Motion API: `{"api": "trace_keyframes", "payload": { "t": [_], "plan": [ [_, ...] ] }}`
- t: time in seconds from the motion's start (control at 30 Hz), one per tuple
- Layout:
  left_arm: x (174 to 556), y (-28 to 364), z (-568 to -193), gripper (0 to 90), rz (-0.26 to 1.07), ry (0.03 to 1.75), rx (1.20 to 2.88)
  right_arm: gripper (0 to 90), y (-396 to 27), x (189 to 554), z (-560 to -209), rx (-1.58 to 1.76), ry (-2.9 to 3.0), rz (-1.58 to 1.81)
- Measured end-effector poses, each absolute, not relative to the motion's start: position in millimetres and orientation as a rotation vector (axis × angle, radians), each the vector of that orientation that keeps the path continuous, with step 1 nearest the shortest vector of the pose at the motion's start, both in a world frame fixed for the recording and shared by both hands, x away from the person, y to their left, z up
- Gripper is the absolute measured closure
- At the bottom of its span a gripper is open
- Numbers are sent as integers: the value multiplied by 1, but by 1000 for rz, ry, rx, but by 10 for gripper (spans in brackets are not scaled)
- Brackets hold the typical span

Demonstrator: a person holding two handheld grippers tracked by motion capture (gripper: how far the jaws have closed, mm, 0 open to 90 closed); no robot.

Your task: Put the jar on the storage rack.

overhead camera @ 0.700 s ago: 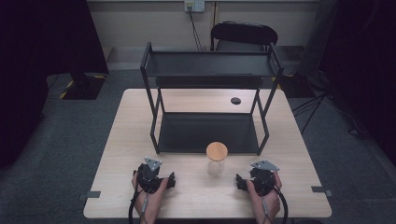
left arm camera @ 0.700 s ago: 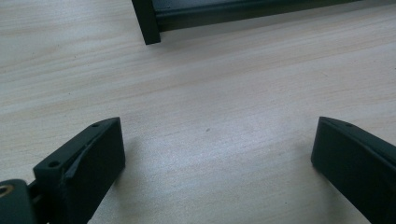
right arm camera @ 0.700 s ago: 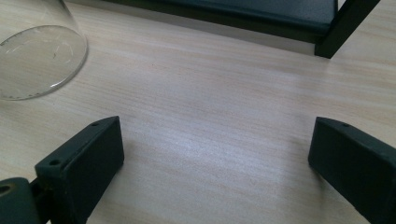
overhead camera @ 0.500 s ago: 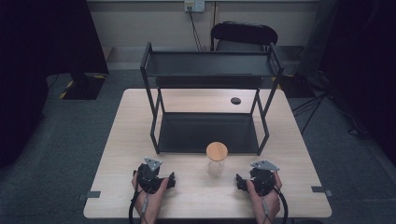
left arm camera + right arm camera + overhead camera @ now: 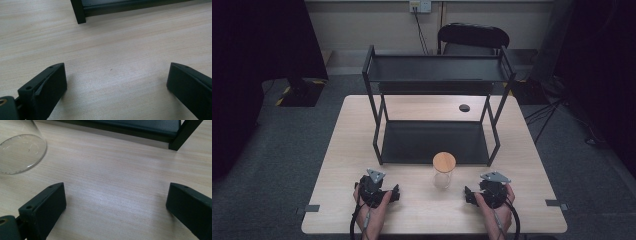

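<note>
Clear glass jar (image 5: pixel 443 174) — round wooden lid on, upright, table's near middle, before the rack

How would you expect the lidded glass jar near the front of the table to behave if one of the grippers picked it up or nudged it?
The glass jar has clear, smooth walls, so it is probably slippery and breakable. It stands upright, taller than wide, so a high push might tip it. Its wooden lid just sits on top and may come loose.

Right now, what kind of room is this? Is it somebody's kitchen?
Probably not a kitchen. It looks like a test room or lab: a plain wooden table on grey carpet, dark curtains at the sides, and just a black metal shelf and a glass jar set out.
</note>
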State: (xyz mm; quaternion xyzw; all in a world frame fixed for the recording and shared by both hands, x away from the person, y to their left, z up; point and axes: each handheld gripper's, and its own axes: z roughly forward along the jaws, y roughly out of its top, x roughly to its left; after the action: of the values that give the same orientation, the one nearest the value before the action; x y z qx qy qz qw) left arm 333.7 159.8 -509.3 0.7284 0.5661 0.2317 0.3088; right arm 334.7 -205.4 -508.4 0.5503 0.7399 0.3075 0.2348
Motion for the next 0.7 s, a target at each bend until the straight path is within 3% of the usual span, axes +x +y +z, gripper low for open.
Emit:
{"api": "trace_keyframes", "payload": {
  "t": [0.7],
  "plan": [
    [334, 160, -509, 24, 612, 1497, 1924, 35, -207, 328, -496, 1507, 2017, 906]
  ]
}}
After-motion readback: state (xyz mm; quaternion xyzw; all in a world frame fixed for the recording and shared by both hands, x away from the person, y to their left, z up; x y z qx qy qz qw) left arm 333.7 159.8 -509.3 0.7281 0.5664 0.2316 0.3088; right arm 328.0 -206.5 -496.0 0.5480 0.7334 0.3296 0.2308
